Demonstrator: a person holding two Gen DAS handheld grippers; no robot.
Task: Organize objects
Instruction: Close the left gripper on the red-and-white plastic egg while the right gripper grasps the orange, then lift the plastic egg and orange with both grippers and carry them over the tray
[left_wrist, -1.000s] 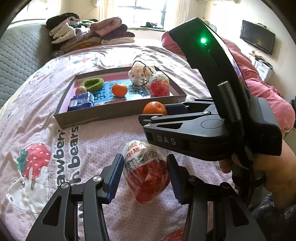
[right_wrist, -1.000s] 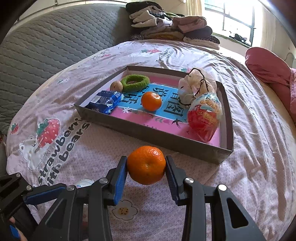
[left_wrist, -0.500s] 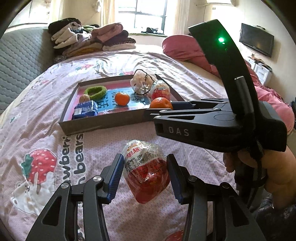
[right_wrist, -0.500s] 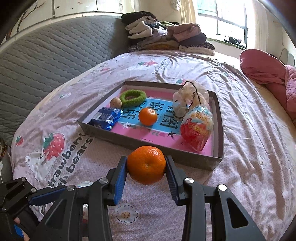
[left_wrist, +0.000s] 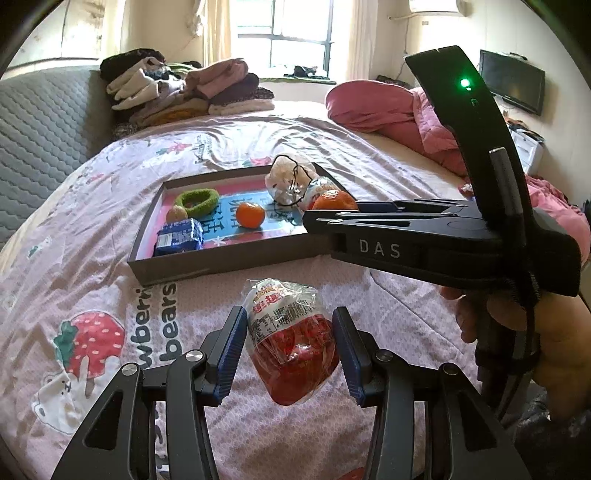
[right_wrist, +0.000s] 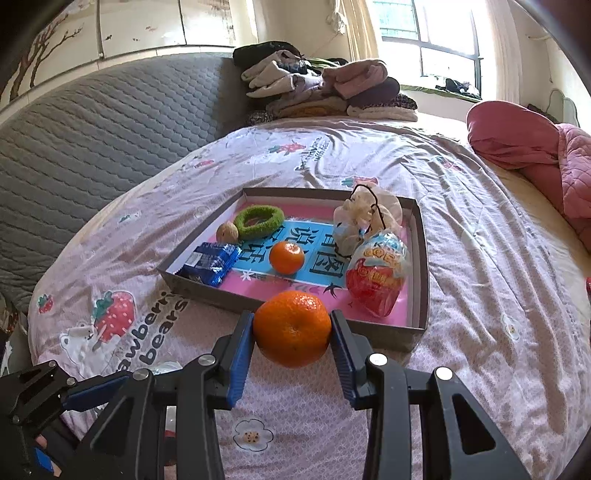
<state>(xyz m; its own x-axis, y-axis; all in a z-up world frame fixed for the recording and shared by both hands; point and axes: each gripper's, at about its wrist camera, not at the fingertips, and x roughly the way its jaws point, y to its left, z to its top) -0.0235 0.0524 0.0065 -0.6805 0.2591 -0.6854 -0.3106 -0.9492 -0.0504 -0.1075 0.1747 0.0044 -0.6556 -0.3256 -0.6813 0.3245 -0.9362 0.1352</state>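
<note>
Right gripper (right_wrist: 291, 332) clamps a tangerine (right_wrist: 291, 328) between its blue pads, held off the bedsheet (right_wrist: 480, 258) just short of the near wall of the grey tray (right_wrist: 421, 266). Left gripper (left_wrist: 290, 347) is closed on a wrapped red egg-shaped snack (left_wrist: 291, 339), also clear of the sheet, near side of the tray. In the tray: second tangerine (right_wrist: 287, 257) centre, matching egg snack (right_wrist: 376, 280) at 4 o'clock, white pouch (right_wrist: 365, 218) at 2, green ring (right_wrist: 259, 222) and walnut (right_wrist: 227, 232) at 10, blue packet (right_wrist: 212, 262) at 8.
</note>
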